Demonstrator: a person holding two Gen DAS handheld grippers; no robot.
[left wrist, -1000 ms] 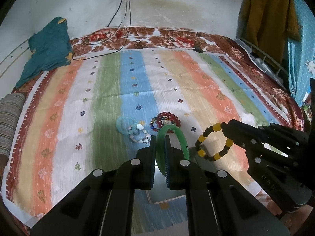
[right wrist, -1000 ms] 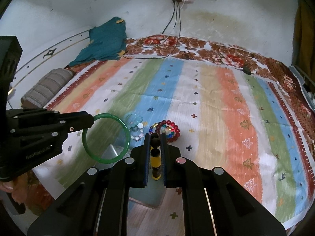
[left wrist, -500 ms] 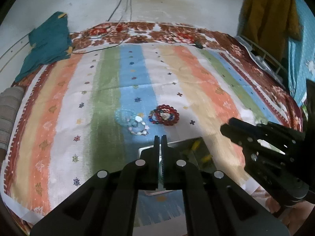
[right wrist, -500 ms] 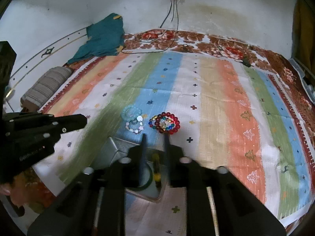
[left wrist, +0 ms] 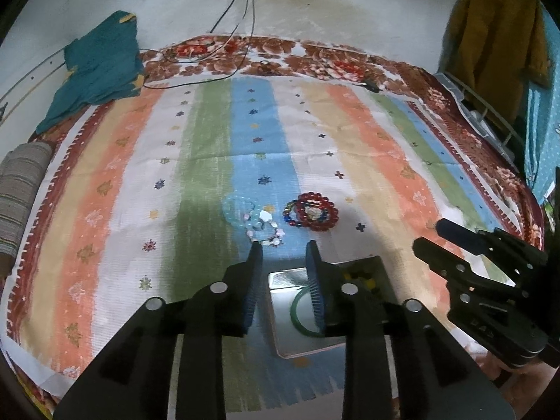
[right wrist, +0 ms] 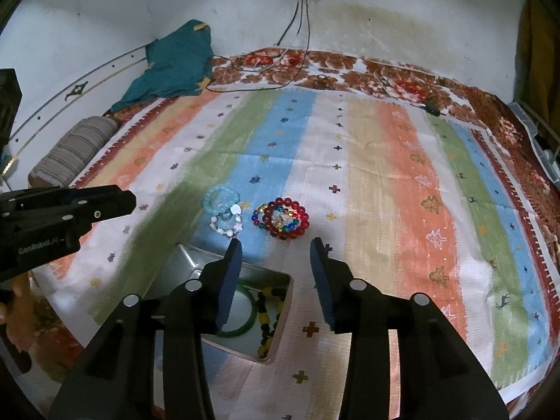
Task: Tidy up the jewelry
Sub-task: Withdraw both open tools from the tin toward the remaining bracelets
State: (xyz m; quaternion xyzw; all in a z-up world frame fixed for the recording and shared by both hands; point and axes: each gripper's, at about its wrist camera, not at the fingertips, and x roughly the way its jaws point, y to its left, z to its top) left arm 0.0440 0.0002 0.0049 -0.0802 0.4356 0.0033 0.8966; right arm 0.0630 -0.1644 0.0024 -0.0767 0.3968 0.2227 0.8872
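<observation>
bangle and beads lying in the tin

the left gripper (left wrist: pixel 282 248) and right gripper (right wrist: pixel 276 245) are hanging over the tin (right wrist: pixel 182 262), jaws spread after just opening, nothing between them. the green bangle (right wrist: pixel 245 329) is lying flat inside beside what looks like the yellow-and-dark bead bracelet (right wrist: pixel 267 315). beyond the tin, a red bracelet (right wrist: pixel 281 217) and a pale blue one (right wrist: pixel 224 197) are sitting on the striped cloth (right wrist: pixel 385 182).
</observation>
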